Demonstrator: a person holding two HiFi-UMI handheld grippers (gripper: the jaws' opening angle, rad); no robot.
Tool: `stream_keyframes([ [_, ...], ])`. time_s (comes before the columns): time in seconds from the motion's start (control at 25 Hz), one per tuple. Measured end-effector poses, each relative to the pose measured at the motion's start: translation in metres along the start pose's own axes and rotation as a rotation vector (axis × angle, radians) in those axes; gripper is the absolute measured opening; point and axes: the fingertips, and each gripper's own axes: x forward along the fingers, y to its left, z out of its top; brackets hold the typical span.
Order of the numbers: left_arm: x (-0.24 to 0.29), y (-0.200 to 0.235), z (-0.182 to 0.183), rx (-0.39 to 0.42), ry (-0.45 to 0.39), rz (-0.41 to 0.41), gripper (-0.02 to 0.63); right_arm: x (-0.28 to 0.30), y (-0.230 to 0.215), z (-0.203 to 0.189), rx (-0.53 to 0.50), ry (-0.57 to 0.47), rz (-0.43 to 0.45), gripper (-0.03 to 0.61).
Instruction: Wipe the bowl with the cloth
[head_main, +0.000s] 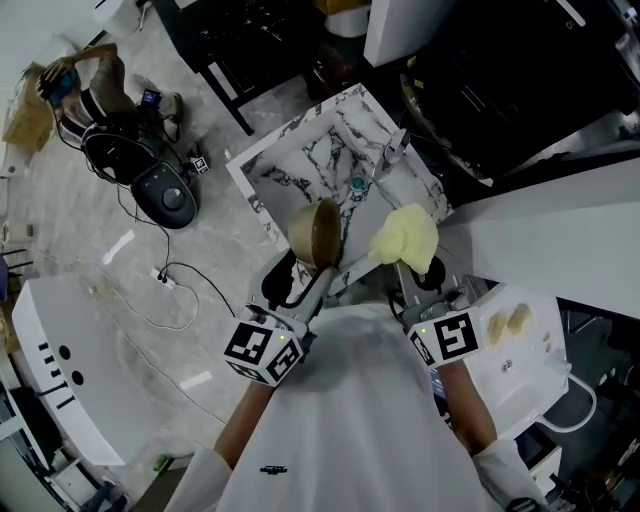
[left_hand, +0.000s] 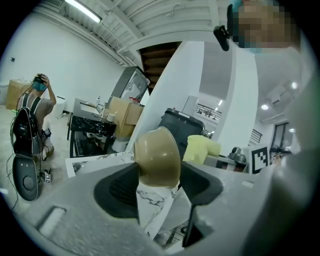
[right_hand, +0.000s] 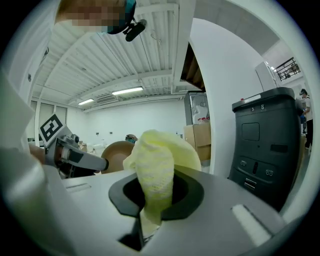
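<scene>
Shirt: the person's white shirt (head_main: 340, 430) fills the 6 o'clock edge of the head view and is the nearest thing to the camera. Both forearms reach up from it toward 12.

Left gripper: the left gripper (left_hand: 158, 176) has its jaws pressed onto the tan bowl (left_hand: 157, 156), with one dark pad on each side of it.

Right gripper: the right gripper (right_hand: 158, 199) is clamped on the pale yellow cloth (right_hand: 159, 162). The cloth bunches up out of the jaws and a tail hangs below them.

Bowl, place: the bowl (head_main: 318, 235) is held in the air on its edge, above the near rim of the marbled surface (head_main: 290, 165). It rests on nothing.

Cloth, place: the cloth (head_main: 405, 238) is also in the air, at about the same level as the bowl.

Key relation: in the head view the cloth lies at 3 o'clock from the bowl. The two are near each other, with a clear gap between them. From the right gripper view the bowl (right_hand: 117, 154) sits at 9 o'clock, behind the tip of the left gripper (right_hand: 75, 159).

Bowl facing: the darker side shows toward 3 o'clock, so the opening probably faces the cloth.

Next move, judged: the right gripper is nearer the opening. It would carry the cloth toward 9 o'clock into the bowl while the left gripper holds the bowl steady.
</scene>
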Motion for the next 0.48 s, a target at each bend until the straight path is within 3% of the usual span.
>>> stream_keyframes([
  [0.48, -0.022, -0.022, -0.008, 0.022, -0.022, 0.093, 0.259, -0.015, 0.022, -0.016, 0.017, 0.006, 0.078, 0.026],
])
